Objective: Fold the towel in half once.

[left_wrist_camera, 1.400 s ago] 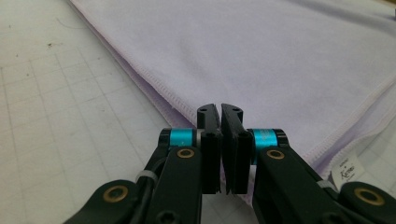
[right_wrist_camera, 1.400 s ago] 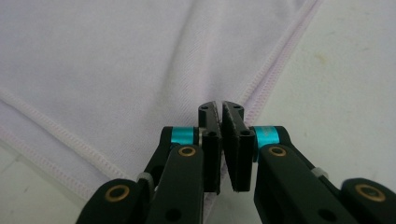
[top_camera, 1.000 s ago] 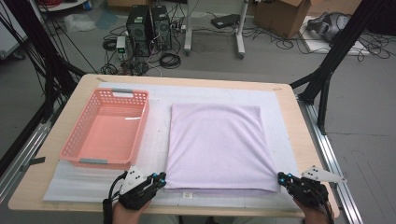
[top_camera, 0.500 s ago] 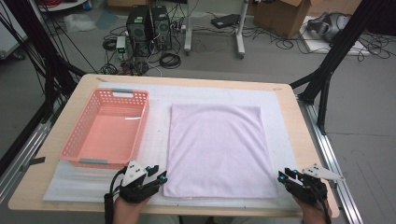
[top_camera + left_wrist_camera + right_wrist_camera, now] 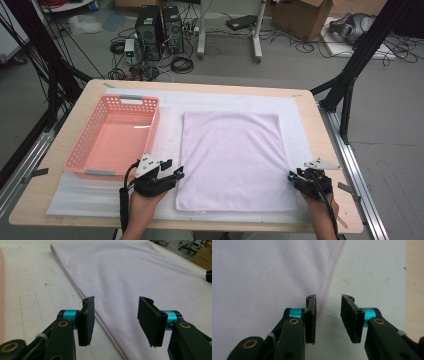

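Observation:
A lilac folded towel (image 5: 232,155) lies flat on the white mat (image 5: 300,125) in the middle of the table. My left gripper (image 5: 178,173) rests open at the towel's left edge, near the front corner. In the left gripper view the towel (image 5: 140,272) and its hem lie under the gap of the left gripper (image 5: 113,305). My right gripper (image 5: 291,176) sits open at the right edge, near the front corner. In the right gripper view the hem of the towel (image 5: 262,277) runs up between the jaws of the right gripper (image 5: 328,300). Neither holds anything.
A pink plastic basket (image 5: 76,145) stands on the mat to the left of the towel, with nothing in it. The wooden table (image 5: 60,150) has metal rails along both sides. Beyond the far edge are computers, cables and boxes on the floor.
The towel's near edge has settled a little closer to the person. Both grippers have moved slightly forward along the towel's side edges.

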Available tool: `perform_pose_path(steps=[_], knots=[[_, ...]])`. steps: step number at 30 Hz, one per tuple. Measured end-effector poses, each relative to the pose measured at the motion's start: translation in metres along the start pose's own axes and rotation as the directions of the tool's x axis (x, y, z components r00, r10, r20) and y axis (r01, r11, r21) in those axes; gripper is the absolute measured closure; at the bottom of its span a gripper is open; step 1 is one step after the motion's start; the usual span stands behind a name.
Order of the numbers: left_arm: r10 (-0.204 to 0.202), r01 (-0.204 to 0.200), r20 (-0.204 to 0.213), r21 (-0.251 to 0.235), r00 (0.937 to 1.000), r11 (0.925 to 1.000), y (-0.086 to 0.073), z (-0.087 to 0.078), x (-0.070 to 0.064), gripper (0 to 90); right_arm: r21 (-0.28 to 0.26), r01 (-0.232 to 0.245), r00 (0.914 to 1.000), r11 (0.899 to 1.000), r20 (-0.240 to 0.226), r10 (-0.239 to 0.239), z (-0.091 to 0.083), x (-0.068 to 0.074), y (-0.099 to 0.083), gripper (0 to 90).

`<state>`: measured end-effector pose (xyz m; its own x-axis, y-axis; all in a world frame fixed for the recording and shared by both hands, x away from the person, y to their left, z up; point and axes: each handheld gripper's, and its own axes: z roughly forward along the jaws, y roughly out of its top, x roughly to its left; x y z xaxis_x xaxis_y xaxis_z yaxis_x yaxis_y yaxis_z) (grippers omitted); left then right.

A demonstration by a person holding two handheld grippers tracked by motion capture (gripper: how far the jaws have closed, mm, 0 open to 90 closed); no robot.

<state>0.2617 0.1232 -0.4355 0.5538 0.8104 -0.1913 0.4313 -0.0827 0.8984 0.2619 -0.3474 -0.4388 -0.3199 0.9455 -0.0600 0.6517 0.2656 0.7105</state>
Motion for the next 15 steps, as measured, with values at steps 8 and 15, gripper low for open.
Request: perform_pose_path(steps=[8,15], knots=[[0.007,-0.007,0.036,0.004,0.9993,1.0000,0.008,0.015,0.004,42.2,-0.129,-0.041,0.9950,0.991,-0.096,0.028,0.010,-0.012,0.018,59.3],[0.009,-0.009,0.056,-0.002,0.9984,1.0000,0.014,0.022,0.007,41.1,-0.063,0.000,0.9970,0.998,-0.077,-0.005,0.058,-0.013,0.046,83.2]])
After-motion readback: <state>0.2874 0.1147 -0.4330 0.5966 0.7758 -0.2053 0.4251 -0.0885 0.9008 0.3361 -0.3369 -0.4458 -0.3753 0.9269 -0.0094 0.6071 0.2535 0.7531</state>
